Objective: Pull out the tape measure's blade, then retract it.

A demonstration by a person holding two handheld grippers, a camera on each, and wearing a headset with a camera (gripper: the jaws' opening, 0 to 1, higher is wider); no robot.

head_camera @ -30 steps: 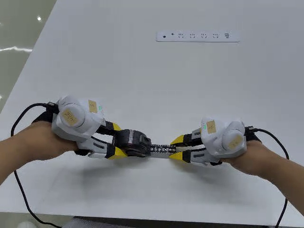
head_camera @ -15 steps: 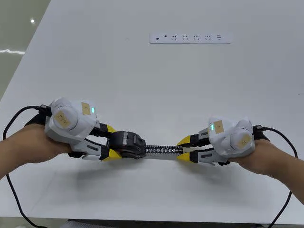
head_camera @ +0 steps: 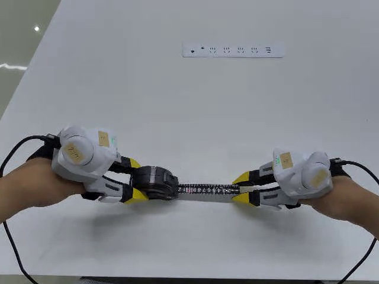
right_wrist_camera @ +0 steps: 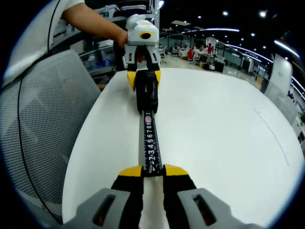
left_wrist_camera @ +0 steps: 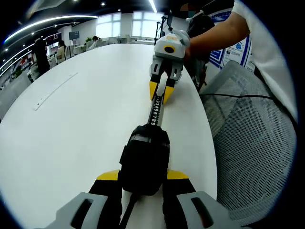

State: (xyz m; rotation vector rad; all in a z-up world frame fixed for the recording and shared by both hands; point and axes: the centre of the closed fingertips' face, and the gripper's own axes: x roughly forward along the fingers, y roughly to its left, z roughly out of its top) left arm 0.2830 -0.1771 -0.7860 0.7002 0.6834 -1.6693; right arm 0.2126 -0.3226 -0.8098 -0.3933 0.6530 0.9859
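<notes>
While left gripper (head_camera: 136,179) clamps case (head_camera: 155,182), right gripper view resolves blade (right_wrist_camera: 149,138) digits.

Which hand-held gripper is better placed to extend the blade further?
Right. The right hand-held gripper is shut on the tip of the blade; the left hand-held gripper clamps the case, anchoring it.

Blade (right_wrist_camera: 149,138) end hidden between right tongs (right_wrist_camera: 153,170).

Both forearms sit low and spread wide, jaws facing each other — left gripper (head_camera: 137,179) clamped round the tape measure (head_camera: 155,182), right gripper (head_camera: 241,188) pinching its blade (head_camera: 207,189).
</notes>
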